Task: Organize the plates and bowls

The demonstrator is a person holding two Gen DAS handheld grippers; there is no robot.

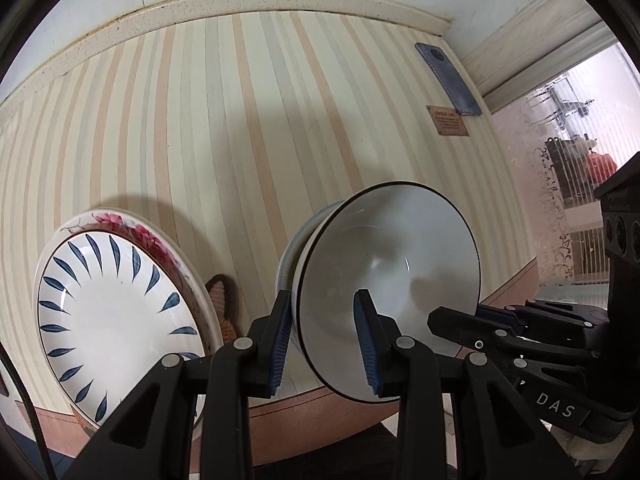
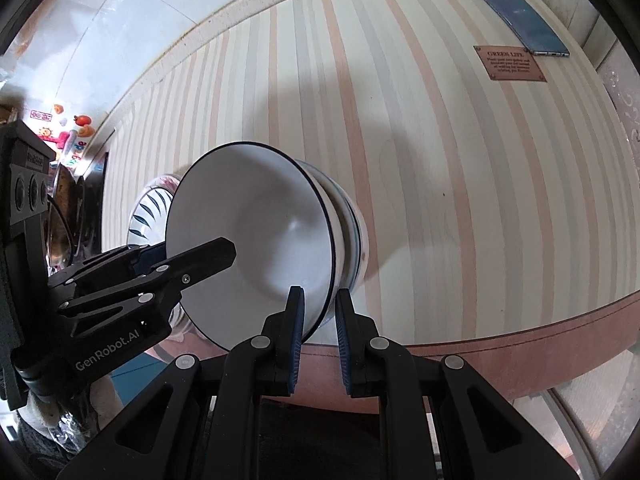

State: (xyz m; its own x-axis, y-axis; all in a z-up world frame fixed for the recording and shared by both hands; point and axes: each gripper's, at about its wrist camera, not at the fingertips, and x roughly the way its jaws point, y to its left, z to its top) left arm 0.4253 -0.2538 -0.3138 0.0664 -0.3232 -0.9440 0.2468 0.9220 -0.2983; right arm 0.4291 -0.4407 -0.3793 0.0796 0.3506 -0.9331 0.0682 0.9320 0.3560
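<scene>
The white bowl (image 1: 384,280) with the thin dark rim sits nested on top of a second bowl (image 1: 308,236), and that pair stands near the front edge of the striped table (image 1: 240,120). Seen from the bowl, the stack of plates (image 1: 120,320) lies just off to its left, also at the table's front edge, and a phone (image 1: 448,80) lies well beyond it near the far corner.

Both grippers straddle the white bowl's rim from opposite sides. The left gripper (image 1: 324,340) has its jaws apart with the rim between them, one pad inside the bowl and one outside; I cannot tell that the pads press on it. The right gripper (image 2: 320,340) likewise has one pad inside and one outside the near rim, with a gap visible beside the outer pad, so its jaws also look parted rather than clamped.

The coming move seems to turn on this: the rim runs between each pair of fingers, so closing either would pinch the wall. Neither hand is clearly nearer; both are at the rim. The bowl would then have to lift straight up out of the one beneath
</scene>
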